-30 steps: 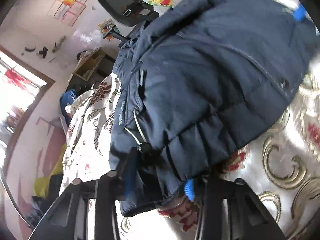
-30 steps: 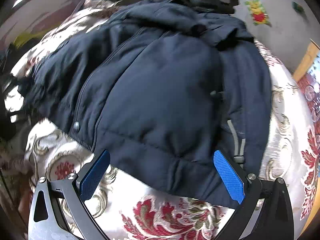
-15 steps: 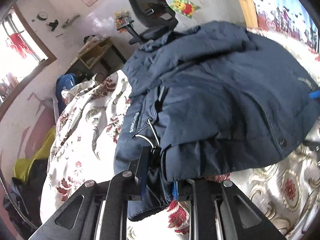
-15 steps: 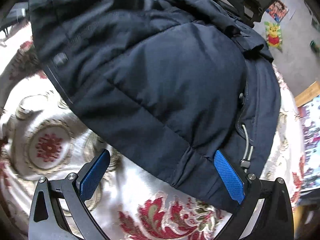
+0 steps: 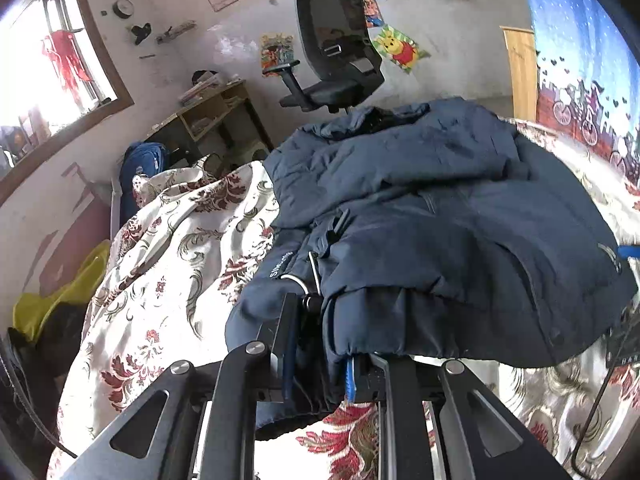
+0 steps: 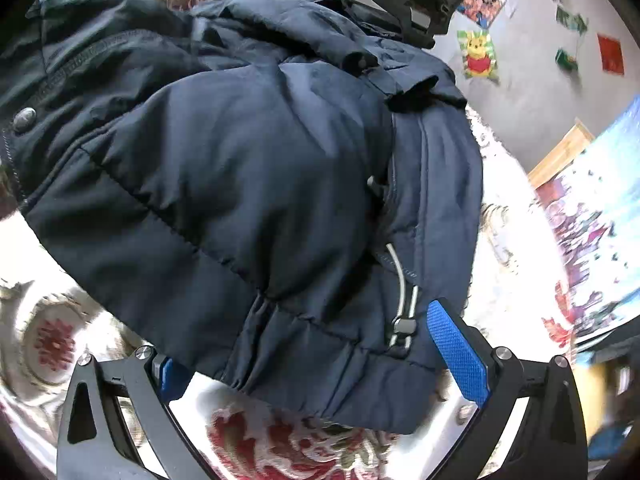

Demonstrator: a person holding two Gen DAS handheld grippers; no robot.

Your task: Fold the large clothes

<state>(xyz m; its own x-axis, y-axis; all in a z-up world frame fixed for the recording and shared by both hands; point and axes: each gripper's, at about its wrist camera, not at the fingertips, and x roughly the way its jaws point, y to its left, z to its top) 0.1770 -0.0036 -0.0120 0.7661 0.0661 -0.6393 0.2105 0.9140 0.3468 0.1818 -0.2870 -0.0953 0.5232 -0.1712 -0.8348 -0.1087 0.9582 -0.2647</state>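
Navy padded jacket [image 5: 440, 216] fills the middle of the left wrist view, spread over a cream bedspread [image 5: 160, 272] printed with red and grey flourishes. Its left gripper [image 5: 318, 364] has the jaws drawn close on the jacket's hem, the fabric bunched between the blue pads beside a grey drawcord [image 5: 298, 282] with a black toggle. The jaws have just been closing, with the hem between them. Behind the bed stand a black office chair [image 5: 338, 48], a wooden desk [image 5: 208, 112] and a blue backpack [image 5: 140, 168]; a cartoon bear poster [image 5: 400, 48] hangs on the wall, and a yellow bag [image 5: 56, 300] lies low at the left.

From the right wrist view, the same jacket [image 6: 248, 168] lies puffed up on the bedspread [image 6: 288, 440]. The right gripper [image 6: 312, 352] has its jaws spread wide at the hem: the blue right pad stands just beside the drawcord toggle [image 6: 404, 326], the left pad is mostly hidden under the fabric edge, and neither visibly presses on the cloth. A metal snap [image 6: 25, 117] shows at the jacket's left edge.
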